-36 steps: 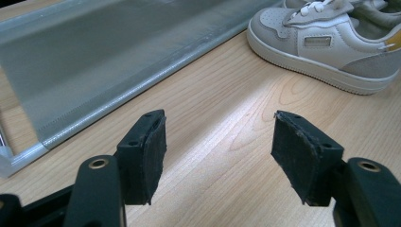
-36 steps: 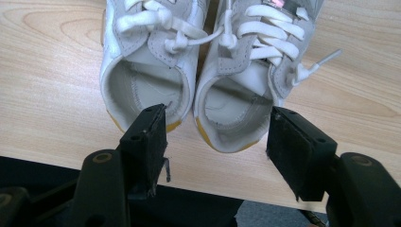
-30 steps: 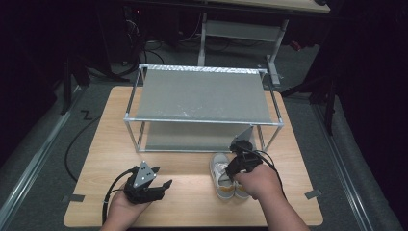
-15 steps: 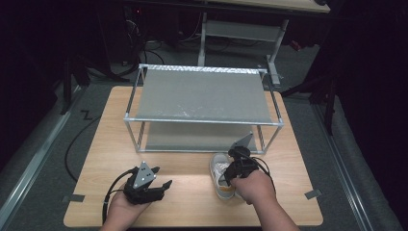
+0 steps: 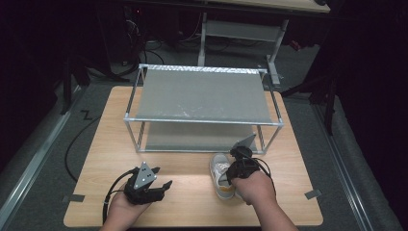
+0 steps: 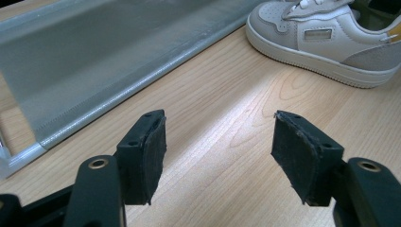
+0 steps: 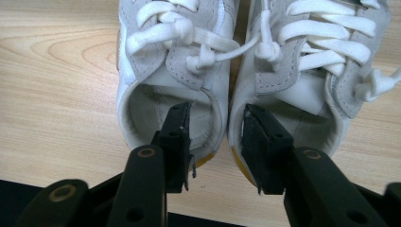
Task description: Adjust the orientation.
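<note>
A pair of white and grey sneakers stands side by side on the wooden table, just in front of the rack, toes toward it. My right gripper comes down on them from the heel side. In the right gripper view, its one jaw sits inside the left sneaker and the other inside the right sneaker. The right gripper is shut on the two touching inner collars. My left gripper rests open near the front edge; between its fingers is bare wood, with one sneaker farther off.
A two-level metal shelf rack with grey shelves takes up the back half of the table; its lower shelf lies close beyond the left gripper. Dark floor and cables surround the table.
My right hand has come down and toward the front edge, bringing the gripper onto the sneakers' heel openings. The sneakers have barely moved. The left gripper has stayed put.
</note>
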Demonstrator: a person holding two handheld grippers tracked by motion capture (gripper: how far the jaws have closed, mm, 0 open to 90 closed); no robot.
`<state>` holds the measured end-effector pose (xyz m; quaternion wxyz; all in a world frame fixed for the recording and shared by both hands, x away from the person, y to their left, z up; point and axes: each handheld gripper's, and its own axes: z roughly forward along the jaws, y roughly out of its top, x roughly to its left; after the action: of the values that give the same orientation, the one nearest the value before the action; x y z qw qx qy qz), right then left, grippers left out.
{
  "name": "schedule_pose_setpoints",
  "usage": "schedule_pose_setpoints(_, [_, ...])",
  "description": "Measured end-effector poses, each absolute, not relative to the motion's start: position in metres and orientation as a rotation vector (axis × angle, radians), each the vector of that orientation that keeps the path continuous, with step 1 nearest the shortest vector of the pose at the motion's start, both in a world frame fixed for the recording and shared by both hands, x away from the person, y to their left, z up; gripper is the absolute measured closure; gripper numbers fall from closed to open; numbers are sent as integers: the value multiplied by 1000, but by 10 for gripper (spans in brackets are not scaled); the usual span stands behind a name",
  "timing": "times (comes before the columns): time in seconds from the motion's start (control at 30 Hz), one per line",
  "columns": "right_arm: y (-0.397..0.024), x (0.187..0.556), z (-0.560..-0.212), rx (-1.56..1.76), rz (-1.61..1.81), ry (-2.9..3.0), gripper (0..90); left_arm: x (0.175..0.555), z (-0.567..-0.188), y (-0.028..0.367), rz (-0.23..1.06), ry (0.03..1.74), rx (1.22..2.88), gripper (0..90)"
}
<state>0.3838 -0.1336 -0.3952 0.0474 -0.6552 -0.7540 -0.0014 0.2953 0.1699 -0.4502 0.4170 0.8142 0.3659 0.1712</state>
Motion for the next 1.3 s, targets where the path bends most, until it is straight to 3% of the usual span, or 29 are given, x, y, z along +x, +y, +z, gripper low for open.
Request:
schedule_pose_setpoints(0.33, [-133, 385, -403, -2012, 67, -2310, 639, 296, -451, 169, 431, 915, 2054, 360])
schedule_pose_setpoints(0.67, [-130, 383, -409, -1985, 125, -2415, 812, 296, -452, 170, 433, 915, 2054, 359])
schedule_pose_setpoints(1.3, [-134, 387, -377, -2048, 31, -2466, 825, 296, -453, 168, 431, 912, 2060, 357])
